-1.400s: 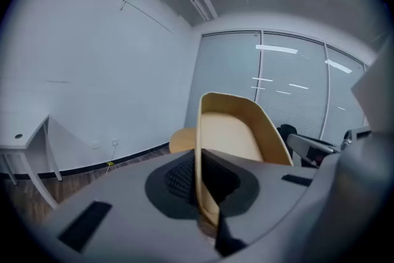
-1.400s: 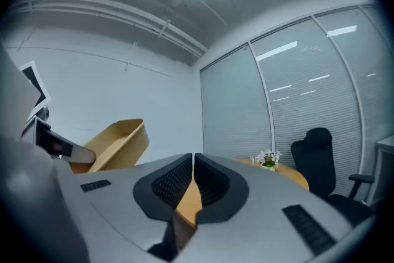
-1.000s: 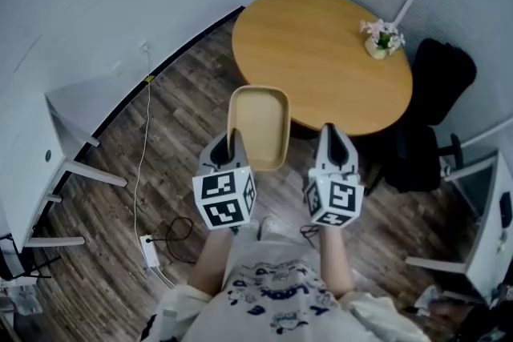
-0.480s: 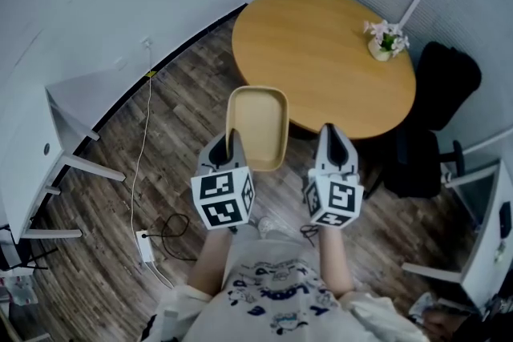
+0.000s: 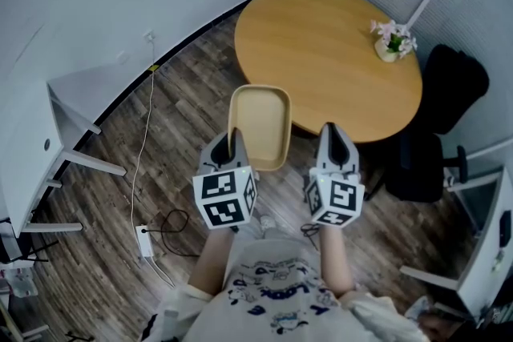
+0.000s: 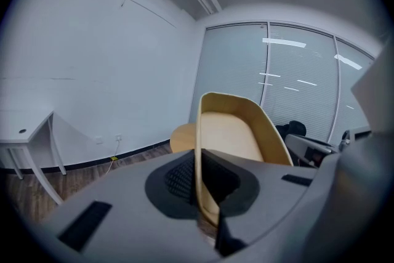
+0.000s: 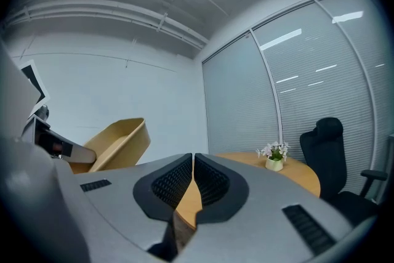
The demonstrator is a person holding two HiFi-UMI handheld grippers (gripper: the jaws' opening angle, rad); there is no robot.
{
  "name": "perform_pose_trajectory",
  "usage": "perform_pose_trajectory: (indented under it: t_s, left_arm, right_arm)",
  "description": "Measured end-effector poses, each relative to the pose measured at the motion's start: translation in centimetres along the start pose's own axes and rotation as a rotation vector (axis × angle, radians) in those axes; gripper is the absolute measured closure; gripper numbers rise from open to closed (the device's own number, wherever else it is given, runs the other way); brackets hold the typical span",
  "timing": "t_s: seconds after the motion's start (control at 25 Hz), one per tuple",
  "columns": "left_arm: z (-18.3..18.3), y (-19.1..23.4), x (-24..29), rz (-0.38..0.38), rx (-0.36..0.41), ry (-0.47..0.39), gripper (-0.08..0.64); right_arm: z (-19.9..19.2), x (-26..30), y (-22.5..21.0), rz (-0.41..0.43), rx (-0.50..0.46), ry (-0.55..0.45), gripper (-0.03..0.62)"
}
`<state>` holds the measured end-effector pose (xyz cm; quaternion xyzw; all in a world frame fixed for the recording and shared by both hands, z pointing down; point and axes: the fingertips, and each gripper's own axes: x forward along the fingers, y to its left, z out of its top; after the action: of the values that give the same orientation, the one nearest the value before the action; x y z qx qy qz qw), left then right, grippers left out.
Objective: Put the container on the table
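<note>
At the far left, the white desk (image 5: 32, 164) and the cable (image 5: 147, 124) on the floor have slid a little within the head view since a second ago; the power strip (image 5: 144, 240) sits slightly lower and further left; so the head camera has moved, which we read as the person drifting toward the goal.

The left gripper (image 5: 232, 142) stands in the same place in the head view as before; its jaws pinch the near wall of the tan container (image 5: 260, 124), one finger inside and one outside, as the left gripper view shows plainly; the container is carried in the air in front of the person, over the wood floor, its far end overlapping the table's near edge in the head view; it has not shifted against the gripper.

The right gripper (image 5: 334, 134) is just as steady beside it; its fingers are pressed nearly together with only a thin slit between them and nothing held.

Further right, the round table (image 5: 321, 44) has crept up and to the right in the frame, and the flower pot (image 5: 392, 41) and black chair (image 5: 449, 88) with it; we judge this the approach stage, with the container not yet set down and the table's near half bare to receive it.
</note>
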<state>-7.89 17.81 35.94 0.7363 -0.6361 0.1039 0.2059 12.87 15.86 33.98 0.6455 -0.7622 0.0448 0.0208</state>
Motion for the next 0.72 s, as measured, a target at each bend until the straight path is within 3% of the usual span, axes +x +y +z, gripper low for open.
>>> perform_pose_trajectory:
  t_s: [0.72]
  left_arm:
    - [4.6, 3.0, 11.4, -0.041, 0.006, 0.021, 0.554]
  right_arm:
    - [0.6, 12.0, -0.1, -0.026, -0.002, 0.005, 0.581]
